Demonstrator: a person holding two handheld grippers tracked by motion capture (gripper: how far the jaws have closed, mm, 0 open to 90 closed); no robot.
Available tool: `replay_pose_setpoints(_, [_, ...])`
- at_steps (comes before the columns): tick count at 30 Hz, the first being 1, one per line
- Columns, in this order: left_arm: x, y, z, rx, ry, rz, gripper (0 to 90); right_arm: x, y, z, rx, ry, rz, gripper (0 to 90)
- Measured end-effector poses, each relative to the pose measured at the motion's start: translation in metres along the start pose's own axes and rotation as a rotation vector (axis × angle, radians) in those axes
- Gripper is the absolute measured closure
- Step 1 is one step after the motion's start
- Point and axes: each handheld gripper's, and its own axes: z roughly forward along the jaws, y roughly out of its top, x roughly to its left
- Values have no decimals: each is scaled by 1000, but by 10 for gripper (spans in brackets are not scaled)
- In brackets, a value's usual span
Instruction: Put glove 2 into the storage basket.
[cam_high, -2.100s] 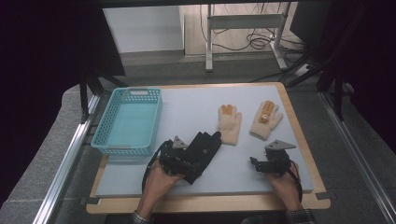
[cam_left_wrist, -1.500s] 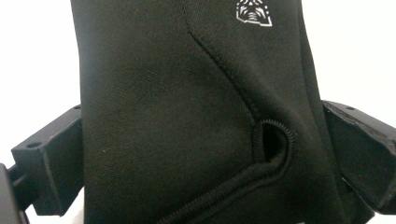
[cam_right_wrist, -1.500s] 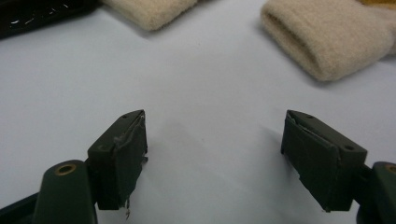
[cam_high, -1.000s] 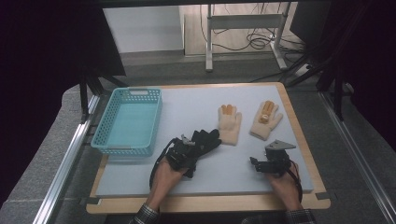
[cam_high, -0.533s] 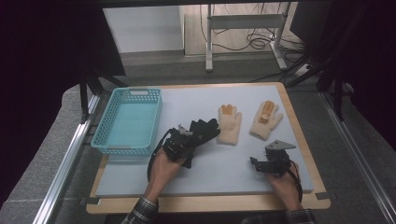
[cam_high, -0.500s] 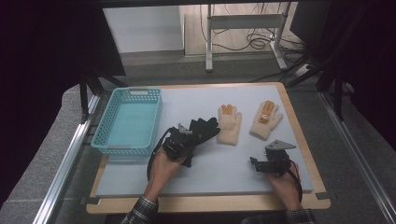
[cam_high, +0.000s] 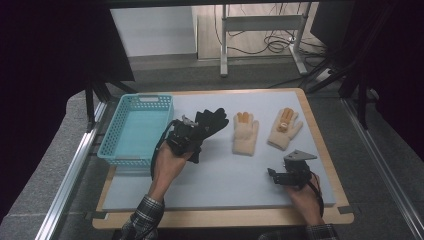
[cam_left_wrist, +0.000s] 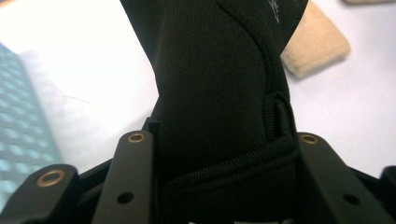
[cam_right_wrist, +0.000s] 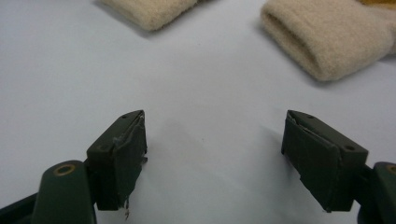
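Gripping the black glove by its cuff end, the left gripper has it clamped between closed jaws; in the left gripper view the dark fabric and ribbed cuff seam sit squeezed between the two jaw plates. Glove is off the white mat, held just right of the blue basket, its fingers pointing up and to the right, toward the cream gloves. Long axis runs from the jaws out along the gripper's own line, so the glove hangs ahead of the fingers, not across them. Key relation: basket lies directly to the left of the held glove, near but not under it; glove tip points away from the basket, so my read is the next move needs a swing left with the cuff leading. Left hand is clearly the nearer one to the basket.

Two cream gloves lie flat on the mat, apart from each other, orange patches up. Right gripper rests low near the mat's front right, jaws spread wide with nothing between them, cream cuffs ahead of it.

Hard to see: glove's fingertips cut off in left gripper view; how much of the cuff is caught is hidden by the jaws.
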Motion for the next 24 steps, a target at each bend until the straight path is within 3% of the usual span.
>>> replay_pose_setpoints(7, [21, 6, -13, -10, 38, -28, 594, 0, 0, 0, 0, 0, -1, 214])
replay_pose_setpoints(15, [60, 6, -33, -6, 121, -88, 591, 0, 0, 0, 0, 0, -1, 214])
replay_pose_setpoints(16, [60, 6, -33, -6, 121, -88, 590, 0, 0, 0, 0, 0, -1, 214])
replay_pose_setpoints(19, [80, 0, -39, 1, 162, -122, 588, 0, 0, 0, 0, 0, -1, 214])
replay_pose_setpoints(22, [90, -4, -42, 6, 179, -140, 588, 0, 0, 0, 0, -1, -1, 213])
replay_pose_setpoints(23, [102, -9, -45, 14, 203, -167, 587, 0, 0, 0, 0, -1, -1, 213])
replay_pose_setpoints(24, [107, -11, -45, 18, 210, -177, 587, 0, 0, 0, 0, 0, 0, 213])
